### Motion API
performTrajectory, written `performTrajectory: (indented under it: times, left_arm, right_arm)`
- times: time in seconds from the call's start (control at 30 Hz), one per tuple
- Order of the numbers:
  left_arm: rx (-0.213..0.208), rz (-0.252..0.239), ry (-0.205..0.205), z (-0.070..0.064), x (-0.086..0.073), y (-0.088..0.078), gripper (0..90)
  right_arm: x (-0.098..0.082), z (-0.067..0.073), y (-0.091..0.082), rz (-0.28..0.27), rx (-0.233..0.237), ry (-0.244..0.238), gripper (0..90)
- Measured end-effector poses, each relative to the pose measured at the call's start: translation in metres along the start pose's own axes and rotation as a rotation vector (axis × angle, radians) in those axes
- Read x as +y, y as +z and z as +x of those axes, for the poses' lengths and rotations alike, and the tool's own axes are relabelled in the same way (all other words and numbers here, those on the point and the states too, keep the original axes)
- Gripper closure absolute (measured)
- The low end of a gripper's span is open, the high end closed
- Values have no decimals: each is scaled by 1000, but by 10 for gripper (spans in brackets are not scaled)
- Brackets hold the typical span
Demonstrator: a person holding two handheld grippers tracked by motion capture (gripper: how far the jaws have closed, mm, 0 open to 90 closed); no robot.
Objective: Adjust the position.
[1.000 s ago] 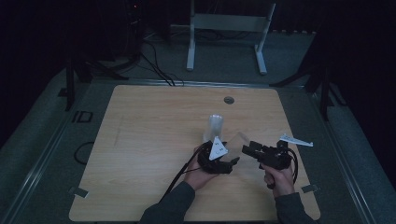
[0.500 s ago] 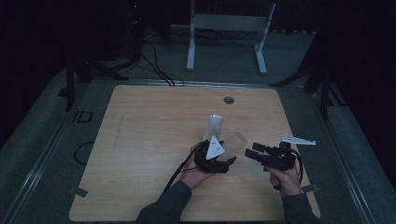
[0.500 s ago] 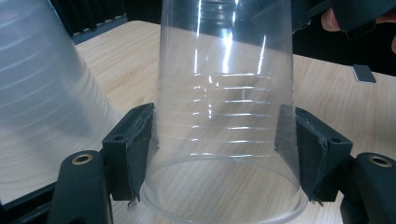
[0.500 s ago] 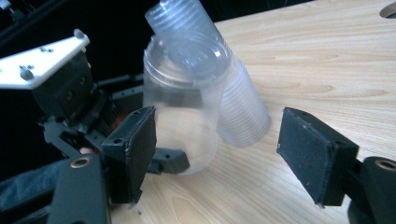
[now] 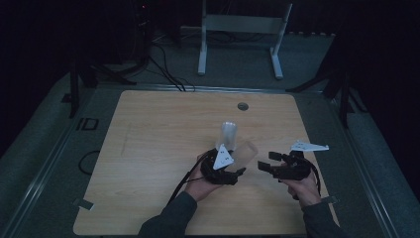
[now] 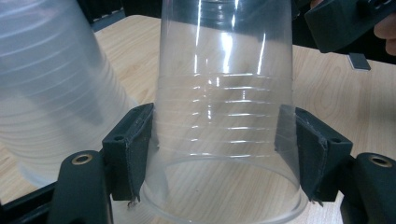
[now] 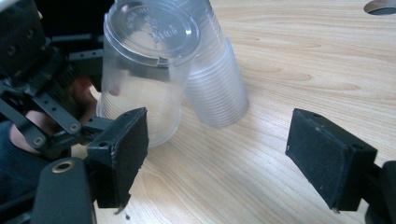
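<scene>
Near frame centre, my left gripper [image 6: 215, 154] clamps the clear cup [image 6: 226, 107] near its rim: light, thin, easily crushed; my right gripper [image 7: 217, 158], jaws just opened, holds nothing.

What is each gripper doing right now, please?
Left gripper: shut on the clear plastic cup, jaws pressing its sides.
Right gripper: open, jaws just opened, nothing between them.
</scene>
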State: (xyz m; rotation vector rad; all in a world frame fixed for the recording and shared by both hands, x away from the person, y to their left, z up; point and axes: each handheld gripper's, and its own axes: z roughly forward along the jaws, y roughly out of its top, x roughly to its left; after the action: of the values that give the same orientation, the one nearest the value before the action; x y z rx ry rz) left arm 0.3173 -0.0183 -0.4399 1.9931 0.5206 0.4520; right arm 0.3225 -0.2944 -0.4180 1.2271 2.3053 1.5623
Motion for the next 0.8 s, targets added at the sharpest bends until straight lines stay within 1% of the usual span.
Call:
performTrajectory:
  times: [0.3, 0.53, 0.7, 0.8]
  left_arm:
    - [7, 20, 12, 5, -1, -7, 299]
    - [3, 29, 26, 7, -2, -11, 299]
    - [11, 40, 33, 11, -4, -15, 299]
    - [15, 41, 34, 13, -5, -18, 299]
  right_arm:
    - [7, 3, 3, 41, -35, -55, 208]
    - [13, 6, 10, 62, -27, -73, 208]
    - [18, 9, 16, 93, -24, -107, 194]
    - [21, 11, 19, 118, -32, -135, 220]
